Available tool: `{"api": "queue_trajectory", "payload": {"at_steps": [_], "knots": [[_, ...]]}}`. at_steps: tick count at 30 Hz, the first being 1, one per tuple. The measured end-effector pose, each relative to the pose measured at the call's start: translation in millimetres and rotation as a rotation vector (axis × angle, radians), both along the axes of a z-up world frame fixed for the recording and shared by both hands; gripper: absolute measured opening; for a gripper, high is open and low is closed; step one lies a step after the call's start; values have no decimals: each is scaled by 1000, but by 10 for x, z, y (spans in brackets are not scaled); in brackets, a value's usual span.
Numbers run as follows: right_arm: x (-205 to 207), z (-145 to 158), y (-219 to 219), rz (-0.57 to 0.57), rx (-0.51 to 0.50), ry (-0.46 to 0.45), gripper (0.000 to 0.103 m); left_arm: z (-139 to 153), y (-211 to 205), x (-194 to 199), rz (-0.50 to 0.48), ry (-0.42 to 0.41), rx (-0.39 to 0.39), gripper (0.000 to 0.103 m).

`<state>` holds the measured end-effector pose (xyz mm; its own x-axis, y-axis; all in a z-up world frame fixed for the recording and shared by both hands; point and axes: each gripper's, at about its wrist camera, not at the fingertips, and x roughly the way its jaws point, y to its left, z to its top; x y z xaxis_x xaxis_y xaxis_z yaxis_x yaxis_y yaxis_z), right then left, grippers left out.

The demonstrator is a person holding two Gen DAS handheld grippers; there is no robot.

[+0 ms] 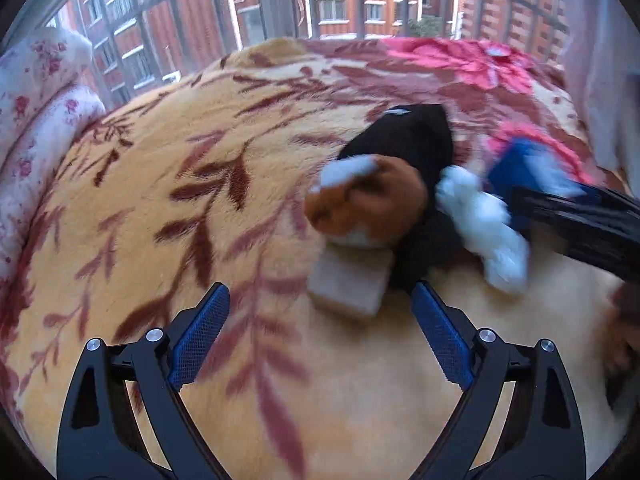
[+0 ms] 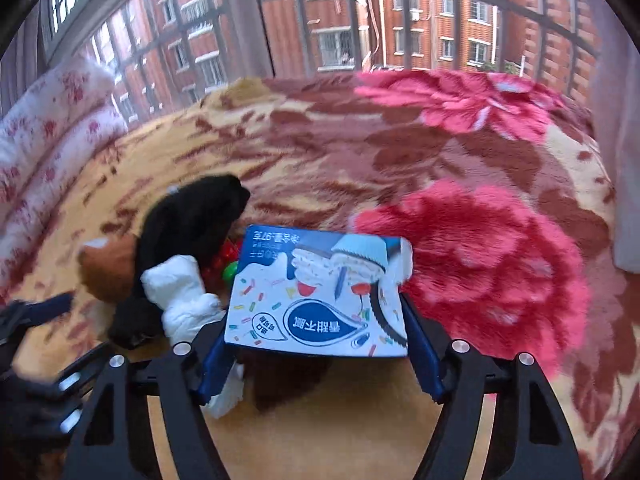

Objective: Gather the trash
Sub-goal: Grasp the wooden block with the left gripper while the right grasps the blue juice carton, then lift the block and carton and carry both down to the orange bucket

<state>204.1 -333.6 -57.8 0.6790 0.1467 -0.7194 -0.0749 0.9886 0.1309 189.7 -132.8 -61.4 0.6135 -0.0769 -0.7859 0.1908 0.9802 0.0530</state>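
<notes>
We are gripping the blue-and-white snack box with the right gripper at lower centre of the right view — its blue pads are pressing both side edges. The left gripper is hanging spread wide with nothing between its fingers, above the floral blanket. A crumpled white tissue and a black-and-brown cloth heap are lying just ahead — mid-frame in the left view.

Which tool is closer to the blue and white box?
Right. The right tool has the box clamped between its two fingers. The left tool is open over the blanket, off to the box's left past the crumpled white tissue.
</notes>
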Motion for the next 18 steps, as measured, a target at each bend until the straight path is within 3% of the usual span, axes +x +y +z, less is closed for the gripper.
{"api": "queue_trajectory", "payload": {"at_steps": [1, 3, 7, 11, 18], "knots": [[-90, 58, -44, -4, 21, -18, 72, -48, -13, 86, -15, 23, -12, 63], [-283, 165, -103, -12, 23, -49, 72, -154, -48, 193, -44, 94, -27, 35], [-620, 353, -204, -42, 26, -97, 72, -97, -49, 13, -43, 44, 8, 35], [-1036, 599, -238, -65, 45, -154, 72, 110, 84, -322, -38, 4, -9, 35], [-1689, 1107, -162, -75, 28, -247, 72, 917, 227, -1064, -107, -192, -55, 35]]}}
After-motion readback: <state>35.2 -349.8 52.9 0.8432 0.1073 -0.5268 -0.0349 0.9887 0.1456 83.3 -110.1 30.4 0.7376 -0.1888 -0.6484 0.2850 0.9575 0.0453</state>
